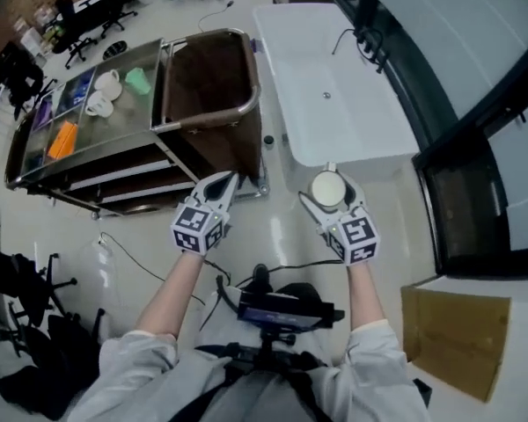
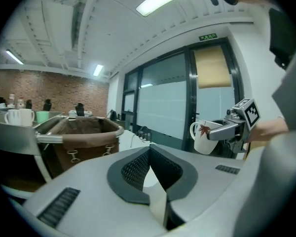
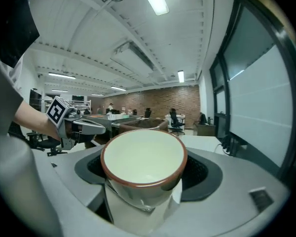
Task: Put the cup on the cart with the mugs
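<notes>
A white cup (image 1: 326, 186) with a brown rim sits between the fingers of my right gripper (image 1: 328, 197), which is shut on it, over the floor in front of the white table. The right gripper view looks into the cup's empty inside (image 3: 143, 157). In the left gripper view the cup (image 2: 206, 136) shows a handle and a red leaf print. My left gripper (image 1: 222, 183) is shut and holds nothing, just off the cart's near right corner. The metal cart (image 1: 88, 152) stands at the left, with two white mugs (image 1: 104, 93) and a green cup (image 1: 138, 80) on its top shelf.
A brown bin (image 1: 209, 82) fills the cart's right end. A white table (image 1: 334, 86) with a cable on it stands ahead on the right, along dark window frames. An orange item (image 1: 62, 139) lies on the cart. Chairs and bags stand at the left.
</notes>
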### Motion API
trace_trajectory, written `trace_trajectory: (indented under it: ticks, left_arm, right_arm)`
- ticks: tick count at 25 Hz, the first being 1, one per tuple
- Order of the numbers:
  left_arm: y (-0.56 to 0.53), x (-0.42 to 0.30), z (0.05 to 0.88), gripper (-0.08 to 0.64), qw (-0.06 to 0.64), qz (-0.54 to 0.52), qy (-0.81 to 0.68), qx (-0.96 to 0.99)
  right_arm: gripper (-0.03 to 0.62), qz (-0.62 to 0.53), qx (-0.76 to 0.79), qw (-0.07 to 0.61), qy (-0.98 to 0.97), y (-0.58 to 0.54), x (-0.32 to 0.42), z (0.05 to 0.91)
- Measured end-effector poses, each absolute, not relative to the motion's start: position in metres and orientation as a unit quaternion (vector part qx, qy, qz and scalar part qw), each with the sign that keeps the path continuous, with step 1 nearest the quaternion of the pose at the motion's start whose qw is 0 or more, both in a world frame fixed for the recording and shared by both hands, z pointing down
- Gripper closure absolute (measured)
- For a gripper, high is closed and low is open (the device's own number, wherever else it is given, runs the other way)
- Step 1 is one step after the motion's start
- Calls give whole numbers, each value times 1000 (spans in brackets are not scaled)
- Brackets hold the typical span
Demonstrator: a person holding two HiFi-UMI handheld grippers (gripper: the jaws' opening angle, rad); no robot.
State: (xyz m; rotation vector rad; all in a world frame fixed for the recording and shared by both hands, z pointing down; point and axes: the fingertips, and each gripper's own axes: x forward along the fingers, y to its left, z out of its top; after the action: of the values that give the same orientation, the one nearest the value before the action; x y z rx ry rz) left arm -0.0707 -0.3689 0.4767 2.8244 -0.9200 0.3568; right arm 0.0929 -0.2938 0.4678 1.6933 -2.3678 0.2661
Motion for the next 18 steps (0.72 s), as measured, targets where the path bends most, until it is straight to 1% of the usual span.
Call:
trace_trajectory:
  ticks: [4,9,15,18]
  left_arm:
    - [-392,-145,480,557,90,113,-383,912]
    - [-404,-216,478,557,105,103,-475,868]
    - [-400,-286,475,557,115,90,-571,808]
    - [-397,-307,471,557,118,79,-606,783]
  right_arm:
    - [179,80,490,124,-859,-343,20,470]
    - [179,70,384,136,-910,-378,-55,466]
    - [179,53,262,135,-954,-405,-136,458]
    - [179,33,206,135,-969,-414,-169,456]
